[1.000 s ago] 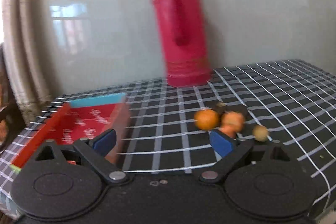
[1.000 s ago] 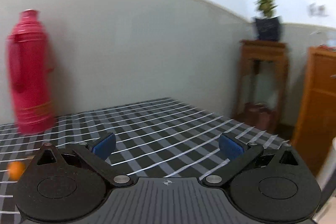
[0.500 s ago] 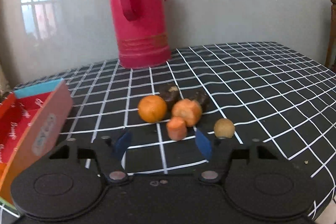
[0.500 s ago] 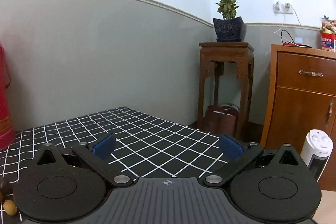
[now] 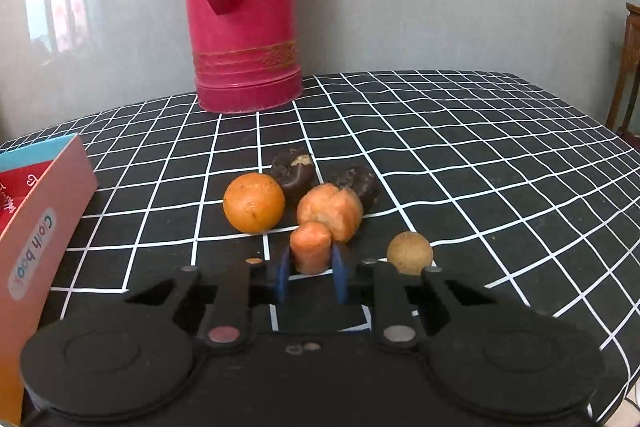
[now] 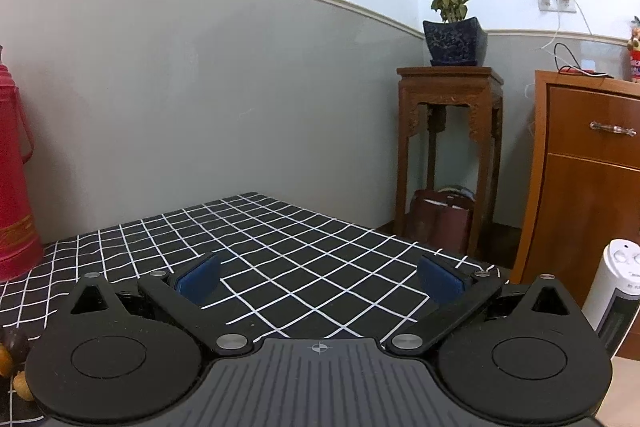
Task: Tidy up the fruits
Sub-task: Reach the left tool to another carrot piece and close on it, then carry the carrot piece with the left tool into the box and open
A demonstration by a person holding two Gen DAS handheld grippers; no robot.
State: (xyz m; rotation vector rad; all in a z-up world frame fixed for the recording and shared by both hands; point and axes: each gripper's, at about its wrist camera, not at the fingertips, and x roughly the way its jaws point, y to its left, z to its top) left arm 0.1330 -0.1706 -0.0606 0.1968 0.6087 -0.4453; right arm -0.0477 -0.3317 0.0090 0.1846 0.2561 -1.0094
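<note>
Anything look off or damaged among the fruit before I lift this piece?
Yes. Two dark, shrivelled fruits behind the orange look blackened, one split open at its top. The left gripper is closed on a small orange chunk. Nothing has spilled.

Left tongs close on the carrot piece

The left tongs (image 5: 310, 277), wide apart a second ago, now pinch the carrot piece (image 5: 311, 246) at lower centre; the red thermos (image 5: 244, 7) looms larger.

a lived-in home room: checked tablecloth (image 6: 304, 267), red thermos (image 5: 244, 7), potted plant (image 6: 454, 27) on a carved wooden stand (image 6: 450, 131), wooden cabinet (image 6: 592, 179), small white heater (image 6: 618, 291).
</note>
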